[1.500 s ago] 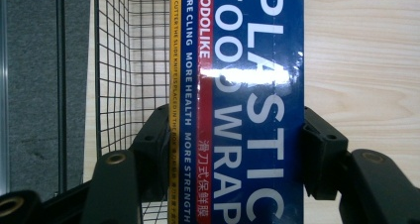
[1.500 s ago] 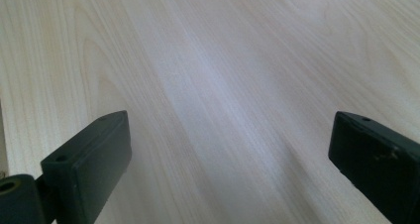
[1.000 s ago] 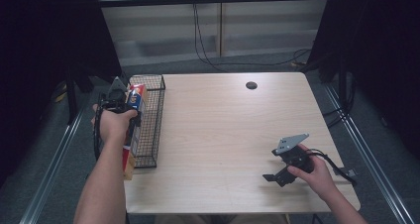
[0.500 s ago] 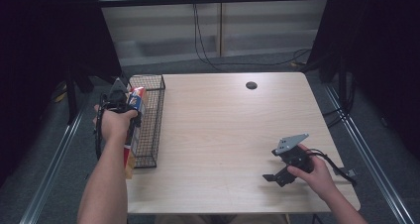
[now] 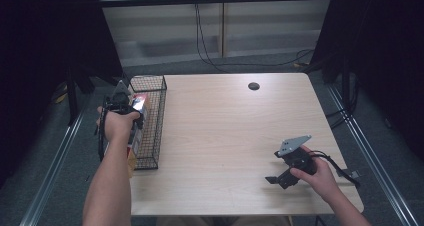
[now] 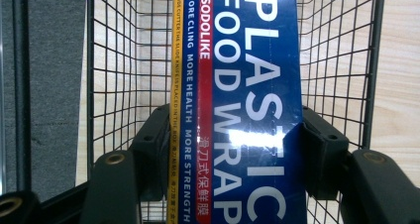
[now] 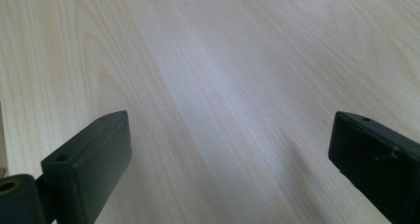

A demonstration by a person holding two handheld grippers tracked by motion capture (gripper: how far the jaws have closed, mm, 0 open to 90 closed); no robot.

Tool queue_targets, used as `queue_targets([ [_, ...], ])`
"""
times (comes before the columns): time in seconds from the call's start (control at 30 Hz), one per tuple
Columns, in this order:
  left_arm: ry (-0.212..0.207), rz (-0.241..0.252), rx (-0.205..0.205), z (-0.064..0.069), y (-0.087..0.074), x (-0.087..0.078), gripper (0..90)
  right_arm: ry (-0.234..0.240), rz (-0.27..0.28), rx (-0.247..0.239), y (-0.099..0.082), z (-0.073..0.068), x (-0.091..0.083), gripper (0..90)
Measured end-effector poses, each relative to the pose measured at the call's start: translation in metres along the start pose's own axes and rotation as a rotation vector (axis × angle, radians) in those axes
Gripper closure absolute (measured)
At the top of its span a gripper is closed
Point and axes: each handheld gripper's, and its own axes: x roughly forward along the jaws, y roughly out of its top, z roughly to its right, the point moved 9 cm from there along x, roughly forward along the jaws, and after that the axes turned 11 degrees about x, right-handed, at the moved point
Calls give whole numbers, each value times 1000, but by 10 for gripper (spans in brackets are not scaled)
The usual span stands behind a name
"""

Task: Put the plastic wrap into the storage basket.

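Light wood table [image 5: 220,136] with a dark round grommet hole [image 5: 253,86] near the far edge. Metal rails [image 5: 50,166] run along both sides, black curtains [image 5: 45,46] flank it, cables [image 5: 202,36] hang behind.

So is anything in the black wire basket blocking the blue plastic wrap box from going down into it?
Nothing visible does. The left gripper is shut on the blue plastic wrap box over the black wire basket, and through the mesh on either side of the box only the pale wooden table shows. The space directly under the box is hidden.
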Motion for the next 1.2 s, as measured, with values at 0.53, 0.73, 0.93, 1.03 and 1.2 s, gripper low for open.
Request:
queue_targets([
  [0.53,14,-16,-13,-1,1,7,408,-1,-4,-6,-1,0,1,28],
  [0.73,31,-2,-24,-3,2,9,406,3,-12,-4,-2,-1,1,28],
  [0.93,27,2,-25,-3,1,8,397,4,-12,-6,-1,-1,1,28],
  [1.03,17,14,-23,-2,2,7,385,4,-11,-2,-2,-1,1,28],
  [1.2,22,35,-17,-1,1,-1,381,6,-7,1,-1,-2,0,28],
])
